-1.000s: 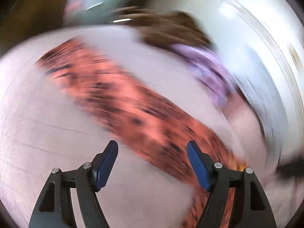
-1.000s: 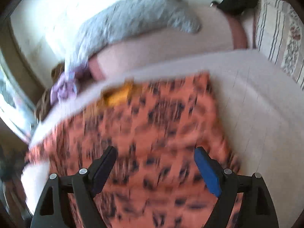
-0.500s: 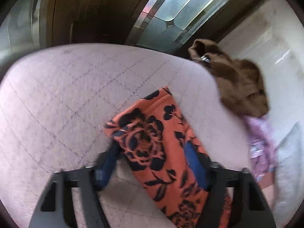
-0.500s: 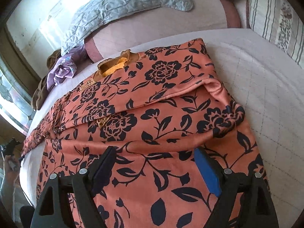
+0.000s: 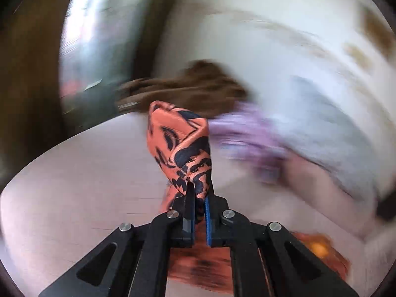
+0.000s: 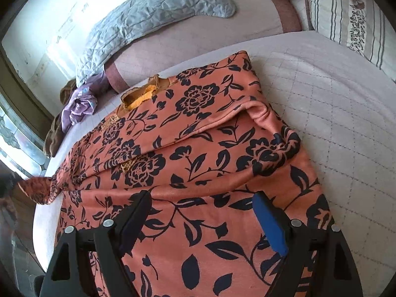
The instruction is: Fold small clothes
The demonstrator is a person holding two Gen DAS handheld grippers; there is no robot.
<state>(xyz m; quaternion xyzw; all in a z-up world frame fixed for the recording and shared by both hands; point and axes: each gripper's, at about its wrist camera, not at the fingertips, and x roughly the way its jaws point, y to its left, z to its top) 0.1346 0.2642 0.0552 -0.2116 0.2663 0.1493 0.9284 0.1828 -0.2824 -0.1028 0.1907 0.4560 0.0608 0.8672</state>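
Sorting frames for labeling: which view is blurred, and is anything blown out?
Left wrist view: background smeared by motion; only the left gripper and its pinched orange cloth are sharp. Right wrist view: crisp, though the wall is overexposed.

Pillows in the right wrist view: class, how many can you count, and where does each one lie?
2. A grey quilted pillow lies at the head of the bed, upper left. A striped floral pillow sits at the upper right. Others may be hidden outside the frame.
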